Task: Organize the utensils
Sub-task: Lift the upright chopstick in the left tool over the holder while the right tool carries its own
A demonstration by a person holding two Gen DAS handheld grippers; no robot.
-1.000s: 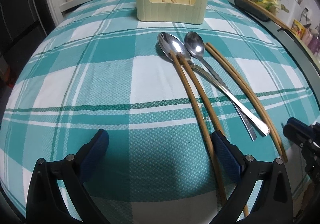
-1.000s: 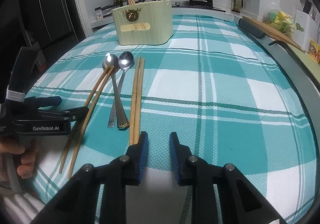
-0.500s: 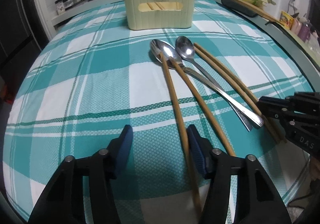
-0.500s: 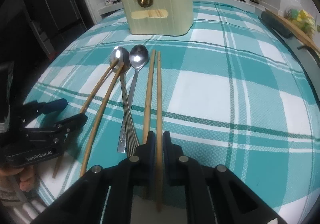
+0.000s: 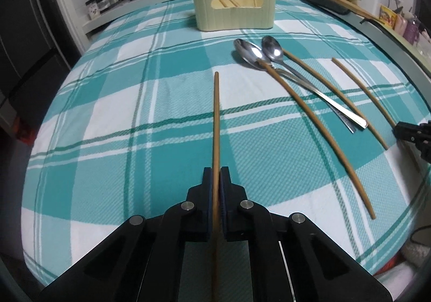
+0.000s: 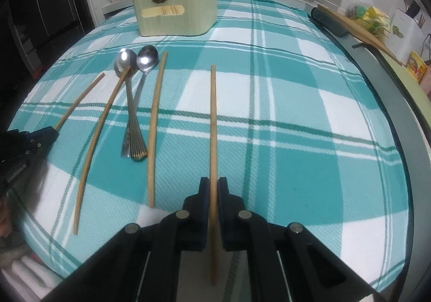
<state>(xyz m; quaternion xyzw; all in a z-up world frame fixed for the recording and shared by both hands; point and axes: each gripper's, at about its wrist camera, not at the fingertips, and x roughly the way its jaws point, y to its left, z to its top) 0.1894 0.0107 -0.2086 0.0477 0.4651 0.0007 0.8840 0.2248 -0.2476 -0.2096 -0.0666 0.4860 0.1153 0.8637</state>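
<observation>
Because each gripper pinches only one thin stick near its back end, the long front part can swing or slip out on the way to the holder, I think.

On the checked cloth (image 5: 107, 113) stands the cream holder (image 5: 234, 2), the biggest thing, far from both grippers. I count one holder. It already has some sticks inside, but I cannot count them.

Next come the chopsticks: four. The left gripper (image 5: 216, 176) has its jaws pressed tight on the left chopstick (image 5: 216, 118). The right gripper (image 6: 212, 186) has its jaws pressed tight on the right chopstick (image 6: 213, 124). Both sticks point toward the holder. The other two, a long bent chopstick (image 5: 317, 140) and a straight chopstick (image 6: 156, 124), lie on the cloth. The bent one rests across a spoon, so pulling it could drag that spoon.

Last come the spoons (image 5: 258, 52): two, side by side, touching, between the loose sticks.
</observation>
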